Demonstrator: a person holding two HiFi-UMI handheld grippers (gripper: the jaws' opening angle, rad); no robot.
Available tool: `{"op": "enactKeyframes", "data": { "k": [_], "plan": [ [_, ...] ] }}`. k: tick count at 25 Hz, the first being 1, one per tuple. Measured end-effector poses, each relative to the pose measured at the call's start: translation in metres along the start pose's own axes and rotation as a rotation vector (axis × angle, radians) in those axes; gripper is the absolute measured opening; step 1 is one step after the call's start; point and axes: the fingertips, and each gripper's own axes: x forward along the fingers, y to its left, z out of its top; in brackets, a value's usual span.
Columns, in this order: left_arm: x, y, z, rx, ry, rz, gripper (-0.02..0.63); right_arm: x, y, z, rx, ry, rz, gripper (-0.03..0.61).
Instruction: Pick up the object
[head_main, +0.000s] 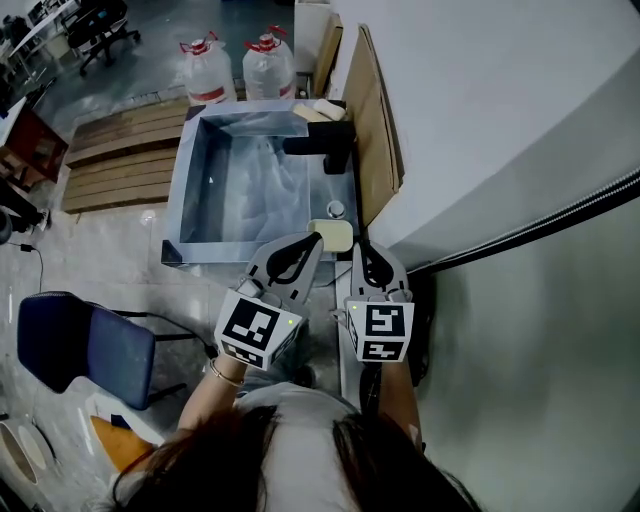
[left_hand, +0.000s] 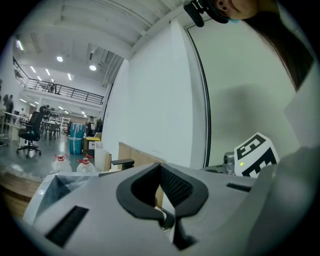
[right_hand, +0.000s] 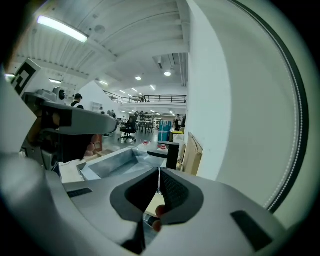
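Your left gripper (head_main: 316, 240) and right gripper (head_main: 361, 247) hover side by side at the near right corner of the grey metal sink (head_main: 190, 180). Both pairs of jaws are pressed together on nothing. The pale yellow rectangular sponge (head_main: 334, 236) lies on the sink's rim by their tips, nearer you than the black faucet (head_main: 325, 145).

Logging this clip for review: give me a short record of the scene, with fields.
setting: grey sink with black faucet
object: pale yellow block at the sink's near right corner, not gripped
left gripper: jaws together, nothing between
right gripper: jaws together, nothing between
beyond sink: two water jugs
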Motion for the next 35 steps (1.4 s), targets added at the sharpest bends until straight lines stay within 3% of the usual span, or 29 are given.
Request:
{"op": "enactKeyframes", "data": {
  "k": [35],
  "plan": [
    [0.046, 0.038, -0.042, -0.044, 0.11, -0.051, 0.008, 0.096, -0.016, -0.104, 0.029, 0.291, -0.013, 0.031]
  ]
}}
